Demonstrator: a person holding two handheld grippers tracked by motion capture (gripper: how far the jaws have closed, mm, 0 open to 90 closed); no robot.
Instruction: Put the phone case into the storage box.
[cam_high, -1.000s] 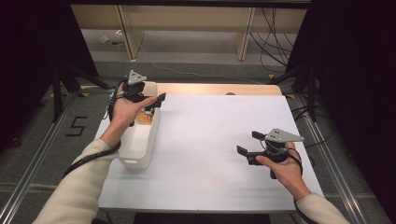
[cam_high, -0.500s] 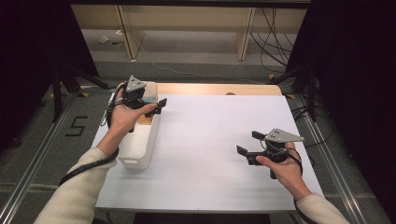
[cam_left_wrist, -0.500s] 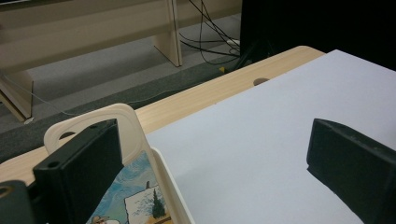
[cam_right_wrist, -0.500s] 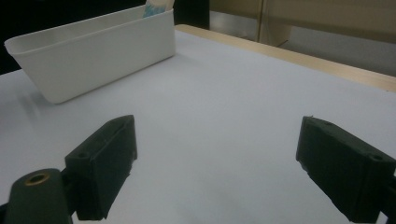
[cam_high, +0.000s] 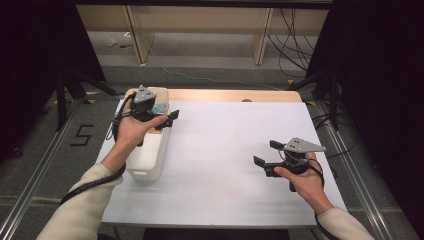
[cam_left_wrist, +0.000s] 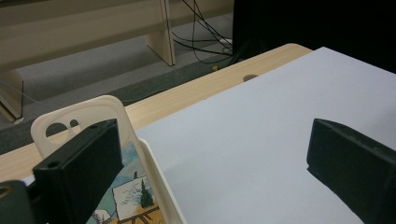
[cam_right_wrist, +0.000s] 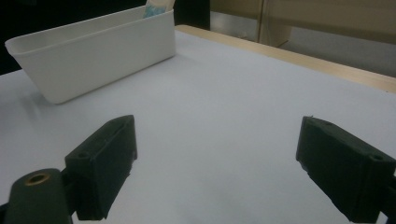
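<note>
A white plastic bin (cam_high: 148, 159) stands lengthwise at the left edge of the white sheet. A cream phone case (cam_left_wrist: 95, 112) with a camera cutout and a painted easel picture leans inside its far end. My left gripper (cam_high: 168, 120) hovers over the bin's far right rim. Its jaws are wide apart and empty, one above the case and one over the sheet, as the left gripper view (cam_left_wrist: 215, 177) shows. My right gripper (cam_high: 264, 154) is held low over the sheet's right side, open and empty, pointing left toward the bin (cam_right_wrist: 93, 56).
A white sheet (cam_high: 225, 150) covers most of the table. A strip of bare wood with a small hole (cam_high: 246, 100) runs along the far edge. Beyond it are a grey floor, wooden shelf legs and cables. Metal rails flank the table.
My left gripper has drifted a little toward the near side over the bin. The right gripper has stayed still.
</note>
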